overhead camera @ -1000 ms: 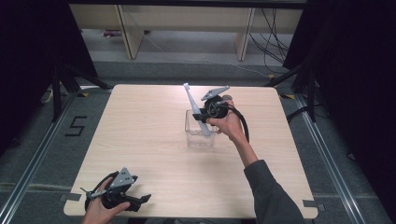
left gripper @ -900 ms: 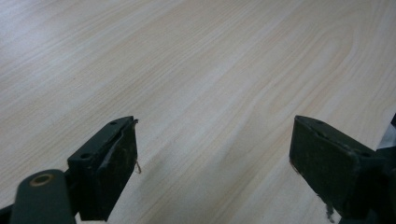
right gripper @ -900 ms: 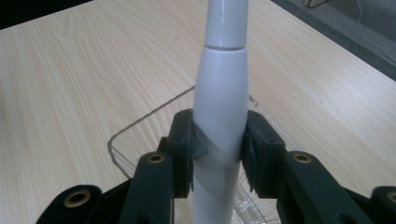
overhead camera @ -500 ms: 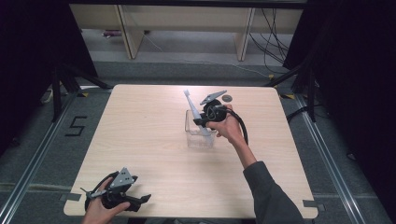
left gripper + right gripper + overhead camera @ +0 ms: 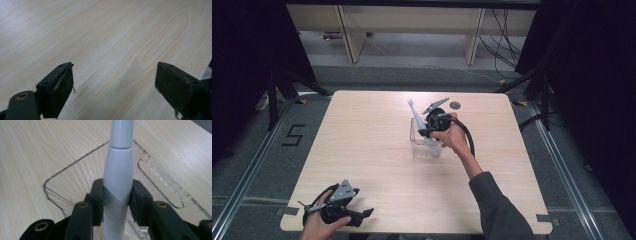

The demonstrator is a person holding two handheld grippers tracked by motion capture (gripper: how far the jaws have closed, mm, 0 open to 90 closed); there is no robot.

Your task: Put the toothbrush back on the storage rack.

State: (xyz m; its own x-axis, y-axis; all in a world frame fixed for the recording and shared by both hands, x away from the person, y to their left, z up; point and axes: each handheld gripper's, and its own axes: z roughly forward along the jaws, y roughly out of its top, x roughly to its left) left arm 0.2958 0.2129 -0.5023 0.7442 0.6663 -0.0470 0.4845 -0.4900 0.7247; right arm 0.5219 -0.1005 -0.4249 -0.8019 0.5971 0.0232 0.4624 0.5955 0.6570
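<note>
Right gripper [image 5: 117, 202] jaws clamped on white handle [image 5: 118, 175]; lower it straight into clear bin [image 5: 160, 180]; left gripper [image 5: 115, 92] at worktop's 7 o'clock, jaws wide, empty.

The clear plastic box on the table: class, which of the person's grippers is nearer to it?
Right. The right gripper is at the clear box, shut on a white toothbrush standing in it. The left gripper lies far off, near the table's front left edge, jaws open.
</note>
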